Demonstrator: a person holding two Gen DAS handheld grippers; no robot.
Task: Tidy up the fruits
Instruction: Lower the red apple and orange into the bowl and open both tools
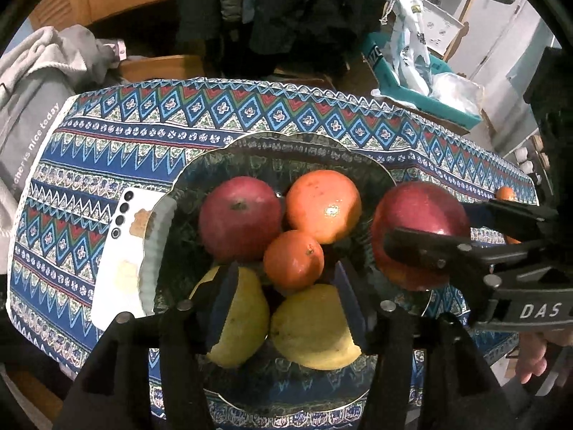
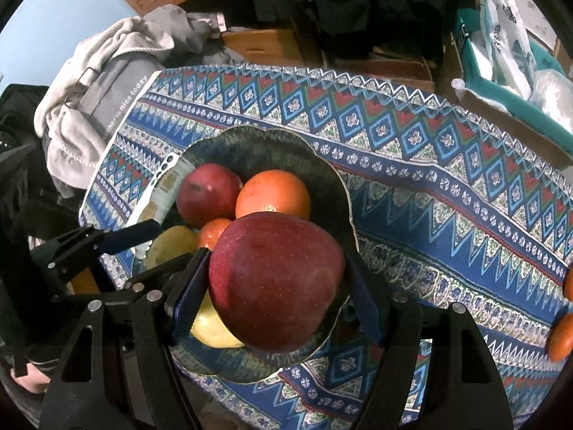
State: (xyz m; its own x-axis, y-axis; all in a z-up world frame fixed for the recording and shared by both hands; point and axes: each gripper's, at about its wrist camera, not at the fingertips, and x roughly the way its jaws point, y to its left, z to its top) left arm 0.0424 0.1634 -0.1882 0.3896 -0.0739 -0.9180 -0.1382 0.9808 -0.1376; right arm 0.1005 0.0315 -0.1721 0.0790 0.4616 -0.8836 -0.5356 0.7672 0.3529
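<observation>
Left wrist view. My left hand-held gripper [image 1: 286, 304] hangs over the dark patterned bowl [image 1: 272, 157] with its pads parted and clamping nothing. One yellow fruit [image 1: 243, 322] lies under its left finger, a second yellow fruit [image 1: 311, 329] between the fingers. Ahead of the fingertips sit a small orange [image 1: 293, 259], a red apple [image 1: 240, 216] and a larger orange [image 1: 324, 206]. To the right, my right hand-held gripper [image 1: 429, 229] clasps a second red apple [image 1: 415, 222] at the bowl's right rim. A white phone [image 1: 121, 251] lies left of the bowl, touching it, on the patterned cloth over the bench [image 1: 107, 143].

Right wrist view. My right hand-held gripper [image 2: 275, 283] grips the second red apple [image 2: 275, 279] between both pads, above the bowl's [image 2: 250, 147] near side. Beyond it lie the larger orange [image 2: 274, 193], the red apple [image 2: 207, 197] and the small orange [image 2: 215, 234]. Two more oranges [image 2: 560, 337] show far right on the cloth.
</observation>
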